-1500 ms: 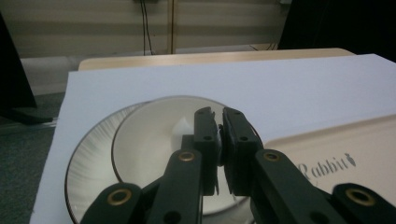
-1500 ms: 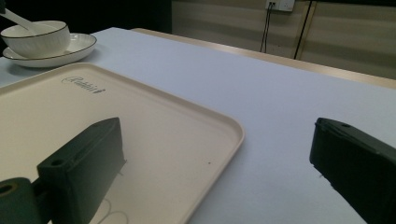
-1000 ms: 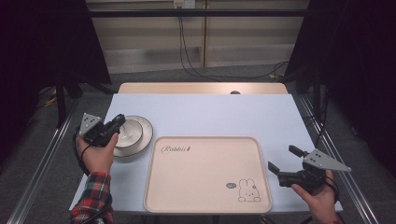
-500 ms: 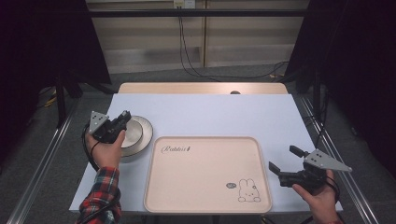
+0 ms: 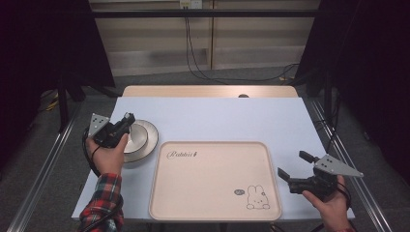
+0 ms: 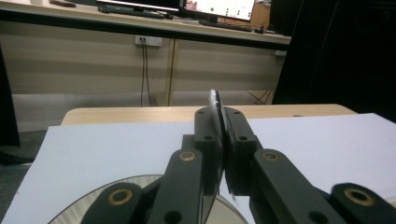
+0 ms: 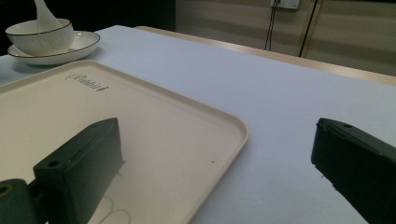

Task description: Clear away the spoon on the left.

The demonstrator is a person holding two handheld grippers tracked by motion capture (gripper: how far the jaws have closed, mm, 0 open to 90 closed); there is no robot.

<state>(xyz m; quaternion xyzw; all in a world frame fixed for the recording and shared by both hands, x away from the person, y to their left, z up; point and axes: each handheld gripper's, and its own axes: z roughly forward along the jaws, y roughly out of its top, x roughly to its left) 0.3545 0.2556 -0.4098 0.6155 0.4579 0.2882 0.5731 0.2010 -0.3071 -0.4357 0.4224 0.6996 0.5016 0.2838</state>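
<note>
left gripper (image 5: pixel 126 121): over the plate near the table's left edge, jaws pinched tight on a thin pale handle; in the left gripper view the spoon handle (image 6: pixel 215 105) stands on edge between the pads (image 6: pixel 205 135).
spoon: in the right gripper view its handle (image 7: pixel 43 13) sticks up out of the bowl (image 7: pixel 39 35); scoop end hidden inside, can't tell if it touches the bottom.
bowl + plate: bowl sits on the plate (image 5: pixel 147 140), just beside the tray's far-left corner; in the high view the hand covers most of the bowl.
tray (image 5: pixel 215 179): beige, nothing on it, rabbit print (image 5: pixel 256 198) near its front-right corner; takes up the table's (image 5: pixel 217 116) front middle.
right gripper (image 5: pixel 292 166): jaws wide apart, nothing between them, held off the tray's right edge near the table's front-right corner.
step (judged): spoon looks about to be lifted out of the bowl, likely headed for the tray.
risk 1: grip is on a thin, slick handle near its tip; spoon could pivot or slide out on the lift.
risk 2: pulling at an angle could catch the scoop on the bowl rim, dragging or tipping the bowl off the plate.
risk 3: bowl isn't steadied; the right gripper is well apart.
</note>
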